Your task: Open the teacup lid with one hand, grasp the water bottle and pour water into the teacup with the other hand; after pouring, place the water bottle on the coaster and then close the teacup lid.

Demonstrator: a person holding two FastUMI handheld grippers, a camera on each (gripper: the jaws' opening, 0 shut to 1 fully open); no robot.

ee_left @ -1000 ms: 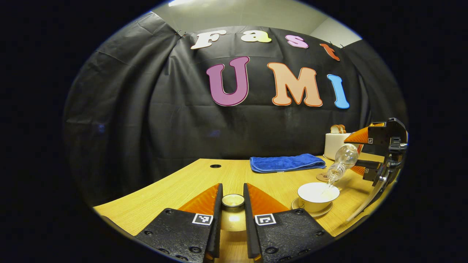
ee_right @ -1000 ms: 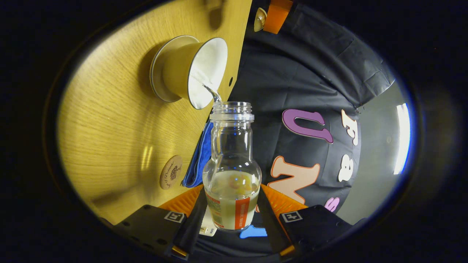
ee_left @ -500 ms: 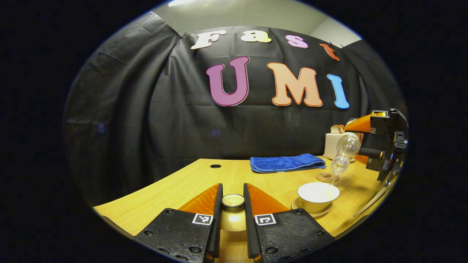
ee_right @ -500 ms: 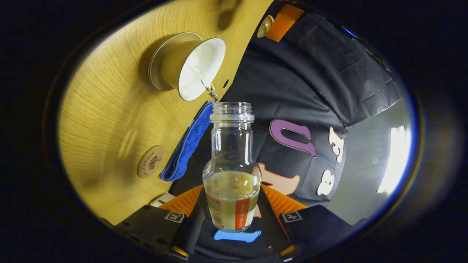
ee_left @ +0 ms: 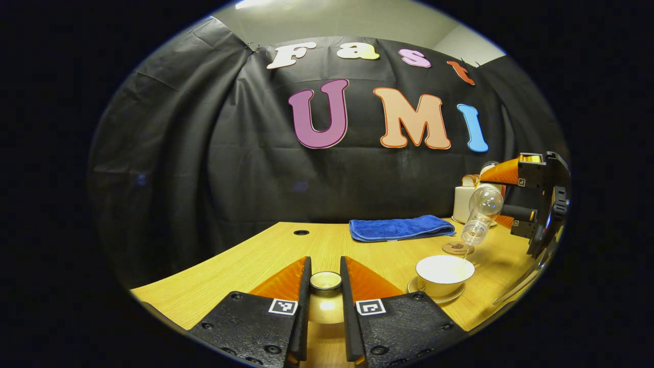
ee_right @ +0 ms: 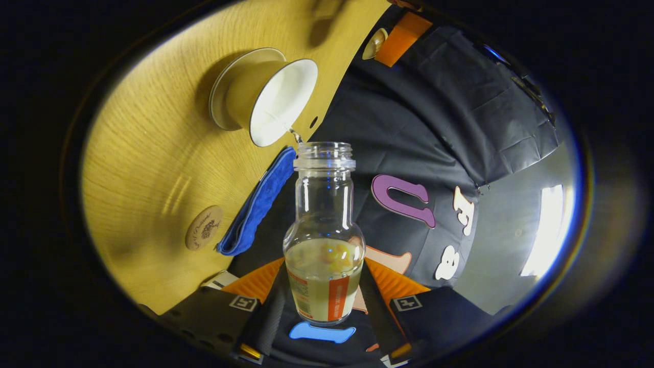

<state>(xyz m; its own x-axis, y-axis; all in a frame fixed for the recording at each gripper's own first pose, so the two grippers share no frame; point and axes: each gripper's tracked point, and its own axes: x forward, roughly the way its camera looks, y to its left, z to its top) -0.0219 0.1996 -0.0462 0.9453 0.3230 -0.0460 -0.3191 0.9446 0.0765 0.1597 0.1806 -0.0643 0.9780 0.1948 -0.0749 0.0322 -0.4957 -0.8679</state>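
Note:
The white teacup stands uncovered on its saucer, on the wooden table at the right. My left gripper is shut on the knob of the teacup lid, held low to the left of the cup. Above and right of the cup, my right gripper is shut on the clear water bottle, which is tilted mouth-down. In the right gripper view, the right gripper clamps the bottle, and a thin trickle falls into the teacup. The round coaster lies just behind the cup.
A folded blue towel lies at the back of the table. A white toaster with bread stands at the back right. The coaster and towel lie side by side in the right gripper view.
The right gripper has lifted the bottle and tipped it back a little. The stream into the cup has thinned to a trickle. The left gripper and lid have not moved.

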